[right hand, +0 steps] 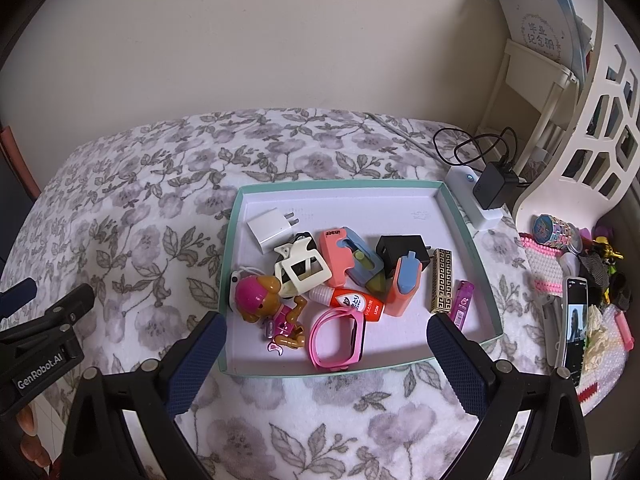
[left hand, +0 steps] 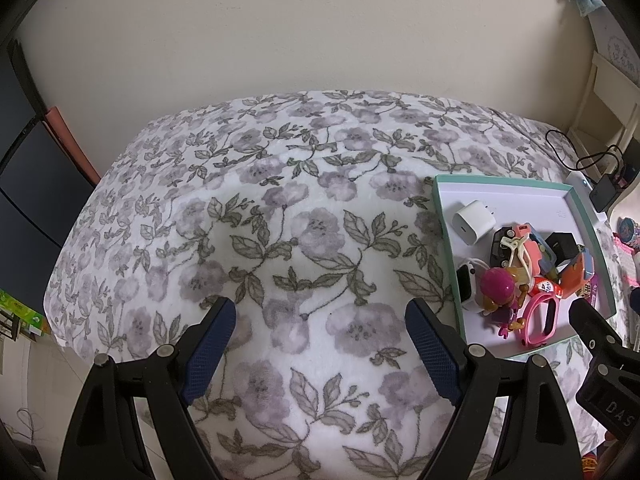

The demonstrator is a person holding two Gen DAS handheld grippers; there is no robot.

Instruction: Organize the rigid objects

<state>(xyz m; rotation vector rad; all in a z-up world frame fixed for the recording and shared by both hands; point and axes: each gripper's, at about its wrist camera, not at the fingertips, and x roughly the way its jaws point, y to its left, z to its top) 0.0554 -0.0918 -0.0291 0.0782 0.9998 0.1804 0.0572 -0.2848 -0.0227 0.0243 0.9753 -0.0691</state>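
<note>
A shallow teal-rimmed tray (right hand: 400, 186) lies on a floral blanket (right hand: 132, 208) and holds several small items: a white charger (right hand: 266, 230), a pink toy figure (right hand: 260, 300), a pink watch band (right hand: 338, 338), an orange glue bottle (right hand: 352, 300), a black charger (right hand: 400, 250), a gold lighter (right hand: 442, 280). My right gripper (right hand: 326, 354) is open and empty at the tray's near edge. My left gripper (left hand: 320, 334) is open and empty above bare blanket, left of the tray (left hand: 444, 216).
A white power strip (right hand: 478, 204) with a black adapter and cable sits behind the tray. To the right are a phone (right hand: 574, 332), a beaded pink mat and trinkets, and a white chair (right hand: 580, 128). The bed's left edge drops to dark furniture (left hand: 24, 184).
</note>
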